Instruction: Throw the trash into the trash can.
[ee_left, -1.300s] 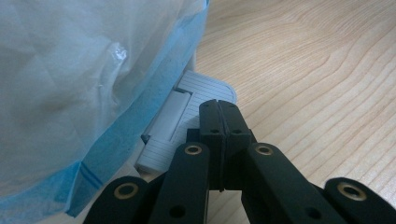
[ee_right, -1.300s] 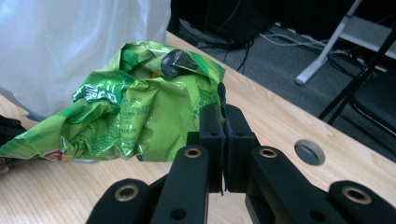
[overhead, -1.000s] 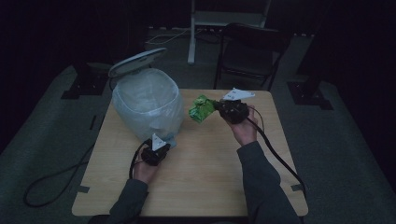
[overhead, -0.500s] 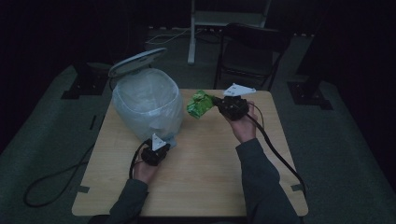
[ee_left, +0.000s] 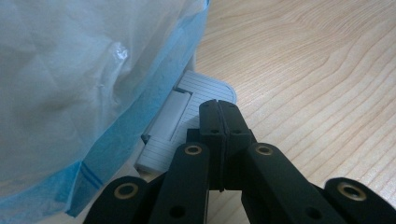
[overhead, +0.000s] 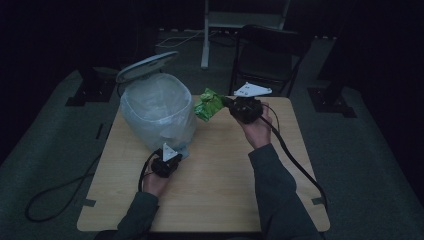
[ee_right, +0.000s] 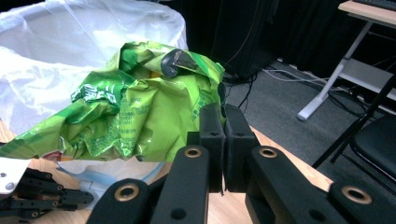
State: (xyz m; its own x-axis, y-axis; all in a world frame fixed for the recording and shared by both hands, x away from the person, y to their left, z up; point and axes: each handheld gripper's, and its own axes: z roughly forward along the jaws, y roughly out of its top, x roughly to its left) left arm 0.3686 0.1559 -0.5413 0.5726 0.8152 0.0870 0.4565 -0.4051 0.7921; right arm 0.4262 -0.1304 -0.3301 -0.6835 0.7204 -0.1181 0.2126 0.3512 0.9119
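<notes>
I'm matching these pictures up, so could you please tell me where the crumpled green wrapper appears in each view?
High view: the green wrapper hangs at upper centre, shut in the right gripper, beside the bin's rim.
Left gripper view: this picture looks at the bin's pedal and the table instead.
Right gripper view: it spreads across centre left, pinched at its right edge.
Shared landmark: the white bin liner.
</notes>
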